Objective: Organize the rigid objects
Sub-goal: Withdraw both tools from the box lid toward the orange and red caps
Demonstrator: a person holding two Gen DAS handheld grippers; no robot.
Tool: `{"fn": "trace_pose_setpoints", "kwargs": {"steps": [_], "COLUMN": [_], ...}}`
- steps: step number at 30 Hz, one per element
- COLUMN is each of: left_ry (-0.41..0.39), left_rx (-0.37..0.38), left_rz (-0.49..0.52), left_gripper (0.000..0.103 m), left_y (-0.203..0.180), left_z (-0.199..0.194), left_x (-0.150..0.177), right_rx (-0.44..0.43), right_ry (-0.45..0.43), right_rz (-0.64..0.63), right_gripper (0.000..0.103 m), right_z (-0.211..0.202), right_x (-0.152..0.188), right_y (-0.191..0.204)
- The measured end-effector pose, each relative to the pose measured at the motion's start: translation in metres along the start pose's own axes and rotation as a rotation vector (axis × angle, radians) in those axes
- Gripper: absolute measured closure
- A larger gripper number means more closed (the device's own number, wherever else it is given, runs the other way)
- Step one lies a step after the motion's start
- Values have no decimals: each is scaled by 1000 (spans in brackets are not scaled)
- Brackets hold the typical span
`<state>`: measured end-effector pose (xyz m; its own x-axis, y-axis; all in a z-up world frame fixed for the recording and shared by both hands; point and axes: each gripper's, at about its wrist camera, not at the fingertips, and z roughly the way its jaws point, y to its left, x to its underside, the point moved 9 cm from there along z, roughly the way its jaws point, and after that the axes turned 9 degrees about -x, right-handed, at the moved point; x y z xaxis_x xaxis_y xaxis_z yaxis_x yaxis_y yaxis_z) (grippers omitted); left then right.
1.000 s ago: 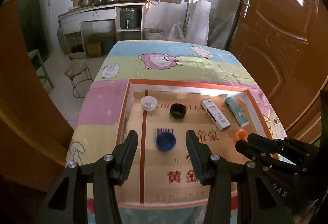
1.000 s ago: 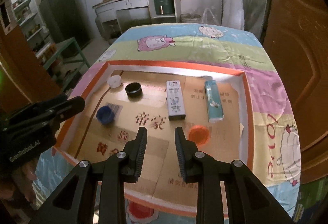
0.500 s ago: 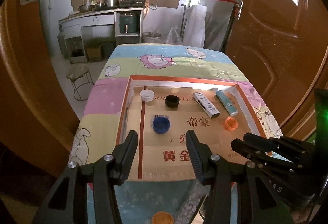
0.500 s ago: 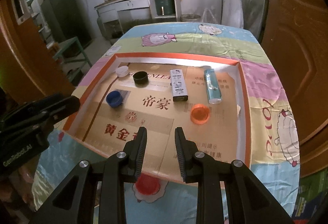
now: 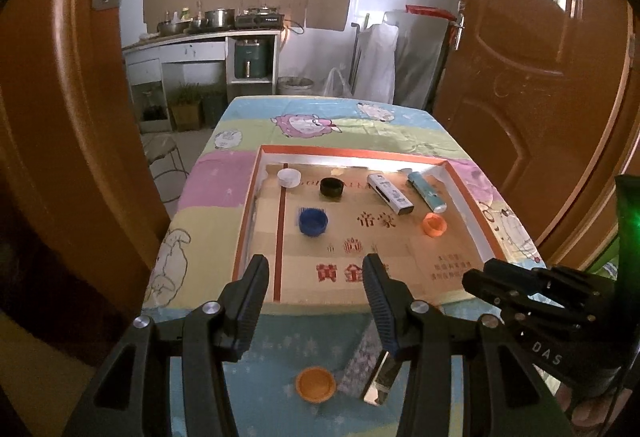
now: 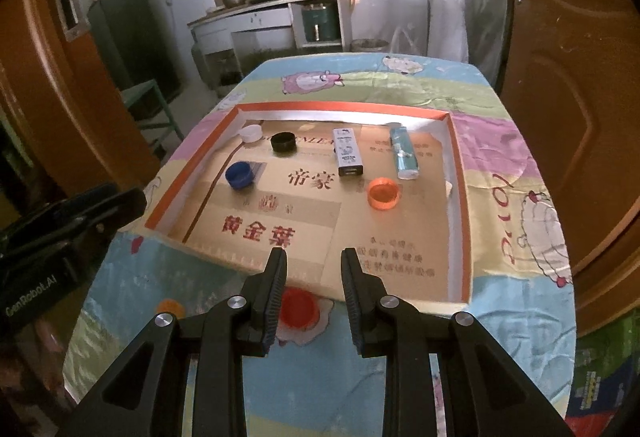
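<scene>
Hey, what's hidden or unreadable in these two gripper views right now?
- Red round cap, right wrist view: partly behind the right gripper finger.
- Shiny flat metallic piece, left wrist view: upper end behind the left gripper finger; identity unclear.
- Small print on the white rectangular box: too small.

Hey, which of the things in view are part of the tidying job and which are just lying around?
Part of the job:
- cardboard tray
- white cap, black cap, blue cap, orange cap in the tray
- white box, teal box in the tray
- red cap, second orange cap on the cloth

Lying about:
- stool
- pots
- door
</scene>
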<state>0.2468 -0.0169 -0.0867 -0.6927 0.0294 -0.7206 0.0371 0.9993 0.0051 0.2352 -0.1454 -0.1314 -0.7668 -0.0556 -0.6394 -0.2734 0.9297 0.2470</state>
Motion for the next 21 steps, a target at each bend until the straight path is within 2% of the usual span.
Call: {"fn": "trace_pose_setpoints", "kwargs": {"steps": [14, 21], "left_ry": [-15, 19], "left_rx": [17, 15], "left_rz": [8, 53], "left_gripper": [54, 54], "left_y": [1, 3], "left_z": [-14, -5], "left_x": [49, 86], "right_rx": [-13, -19], "right_ry": [-5, 21], "right_rz": [8, 20], "right_gripper": [74, 74], "right_z": [-13, -5], "right_x": [41, 56], "right_y": [8, 8]}}
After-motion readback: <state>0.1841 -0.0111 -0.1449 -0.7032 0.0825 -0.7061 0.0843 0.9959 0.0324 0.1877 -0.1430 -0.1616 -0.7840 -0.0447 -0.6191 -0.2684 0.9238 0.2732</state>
